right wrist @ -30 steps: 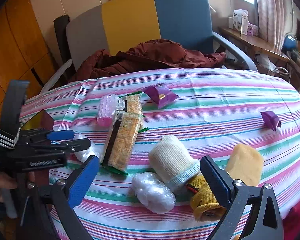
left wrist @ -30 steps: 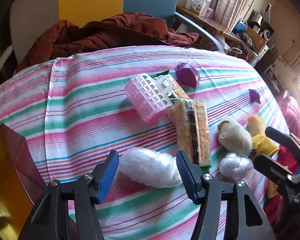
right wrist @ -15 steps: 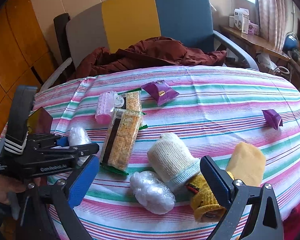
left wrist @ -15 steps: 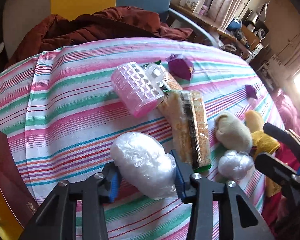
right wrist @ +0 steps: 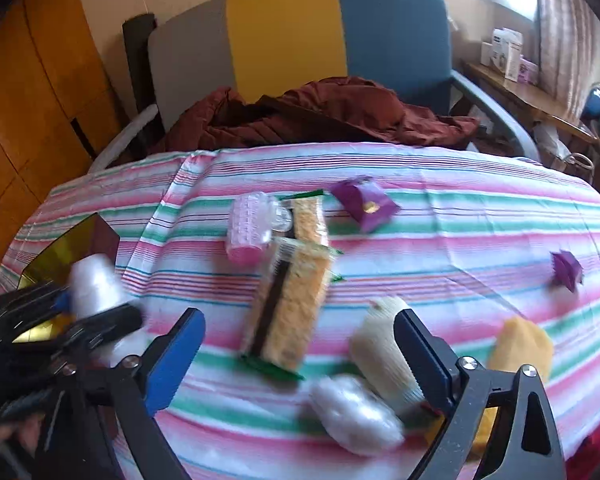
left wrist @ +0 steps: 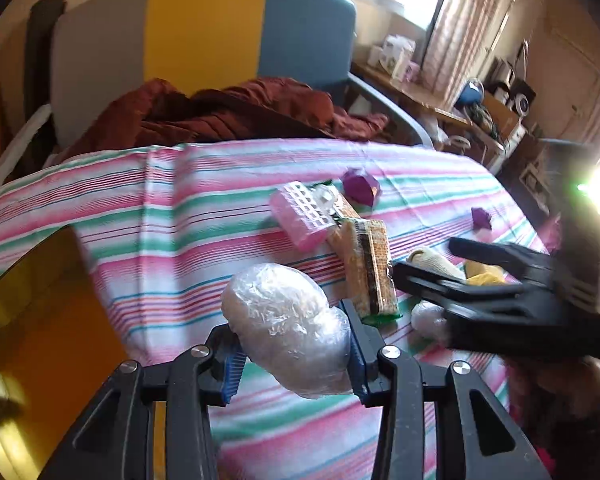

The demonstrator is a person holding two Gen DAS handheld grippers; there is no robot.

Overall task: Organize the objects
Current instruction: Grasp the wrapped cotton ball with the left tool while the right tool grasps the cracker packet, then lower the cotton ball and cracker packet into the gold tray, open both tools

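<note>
The left gripper (left wrist: 294, 346) clamps a crumpled clear-plastic bundle (left wrist: 288, 328), apparently lifted above the striped tablecloth's (left wrist: 180, 208) near left edge. The right gripper (right wrist: 300, 354) hangs open. Keep the squeeze gentle and carry level toward the shiny gold box (right wrist: 64, 250).

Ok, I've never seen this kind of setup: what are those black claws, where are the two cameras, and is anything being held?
Those claws are hand-held two-finger grippers, one per hand, each carrying a fisheye camera looking forward along its fingers.

In the left wrist view, the left gripper is shut on a plastic-wrapped bundle and holds it above the striped tablecloth.

In the right wrist view, the right gripper is open and empty, over a cracker pack, a cream sock and a second wrapped bundle.

Also lying there: a pink plastic case and a purple packet.
</note>
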